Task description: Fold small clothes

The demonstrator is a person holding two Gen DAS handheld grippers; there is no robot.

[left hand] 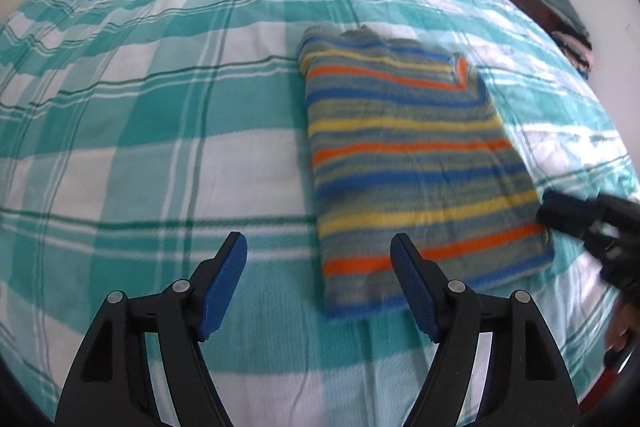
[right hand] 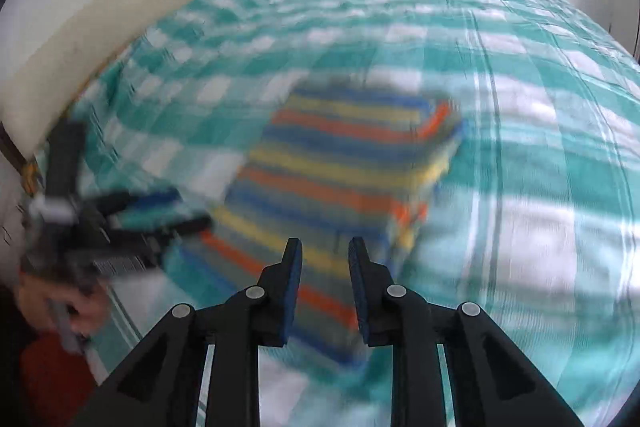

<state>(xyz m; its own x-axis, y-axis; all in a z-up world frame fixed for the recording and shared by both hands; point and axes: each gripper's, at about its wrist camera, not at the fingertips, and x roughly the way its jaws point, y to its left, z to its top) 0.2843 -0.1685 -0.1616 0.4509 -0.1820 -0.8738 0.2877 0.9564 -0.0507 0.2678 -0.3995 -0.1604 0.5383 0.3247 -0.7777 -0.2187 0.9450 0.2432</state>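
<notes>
Striped garment (left hand: 408, 163), folded into a rectangle, flat on my bed's teal-and-white checked cover (left hand: 160, 131), its stripes running blue, yellow, orange and grey. My left claw (left hand: 319, 245) is spread wide with nothing between its blue pads (left hand: 224, 283); it hangs over bare cover just beside the garment's near left corner, the right pad overlapping that corner in the left wrist view. My right claw (right hand: 325, 245) stands narrowly parted and pinches nothing; through its gap I see the garment's near end lying below. In the left wrist view it appears blurred at the garment's right edge (left hand: 584, 215). Stacked clothes (left hand: 568, 27) sit far right, beyond the bed.
</notes>
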